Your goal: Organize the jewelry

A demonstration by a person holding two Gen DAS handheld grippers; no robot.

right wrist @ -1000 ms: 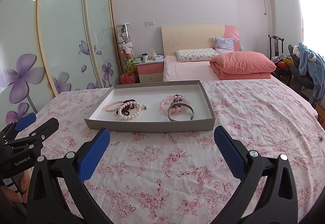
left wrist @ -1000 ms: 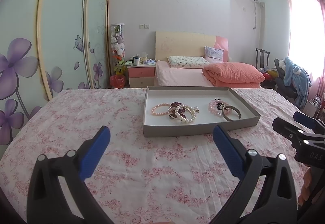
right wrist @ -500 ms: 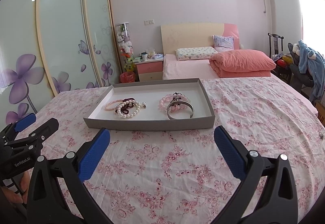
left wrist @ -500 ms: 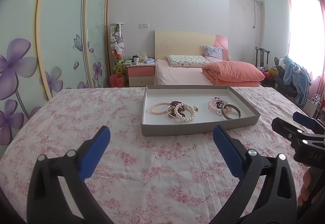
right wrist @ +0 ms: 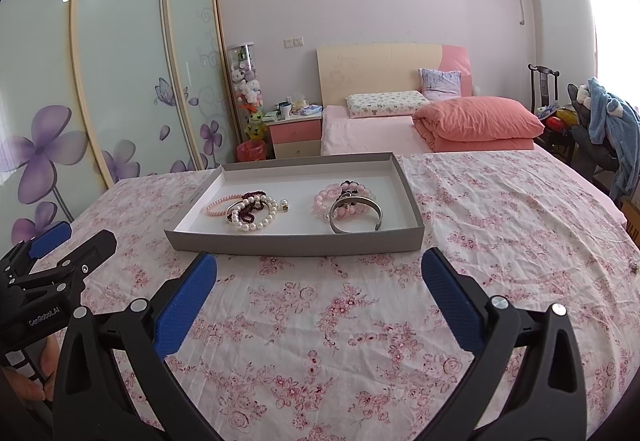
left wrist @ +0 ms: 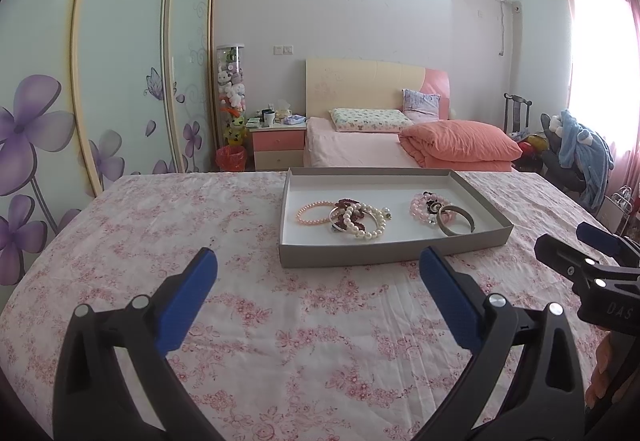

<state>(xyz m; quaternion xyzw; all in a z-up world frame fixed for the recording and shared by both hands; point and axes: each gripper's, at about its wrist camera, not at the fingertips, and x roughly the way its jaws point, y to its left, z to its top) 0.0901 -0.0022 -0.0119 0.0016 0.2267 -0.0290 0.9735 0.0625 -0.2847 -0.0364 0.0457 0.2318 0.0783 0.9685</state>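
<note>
A grey shallow tray (left wrist: 360,253) (right wrist: 296,243) lies on the floral bedspread. In it lie a thin pink bead bracelet (left wrist: 310,212) (right wrist: 218,205), a white pearl bracelet (left wrist: 370,227) (right wrist: 256,220) tangled with a dark red one (right wrist: 254,197), a pink chunky bead bracelet (left wrist: 420,205) (right wrist: 326,197) and a silver bangle (left wrist: 456,223) (right wrist: 356,215). My left gripper (left wrist: 318,273) is open and empty, short of the tray's near left corner. My right gripper (right wrist: 320,277) is open and empty, just short of the tray's front wall.
The floral bedspread (right wrist: 500,225) spreads wide around the tray. A second bed with an orange quilt (right wrist: 476,123) and a pink nightstand (right wrist: 296,135) stand behind. Sliding wardrobe doors (right wrist: 120,81) run along the left. A chair with blue clothing (right wrist: 608,129) is at the right.
Both grippers have edged forward toward the tray and risen slightly; the tray sits a little lower and nearer in both views. Both stay open and empty.
</note>
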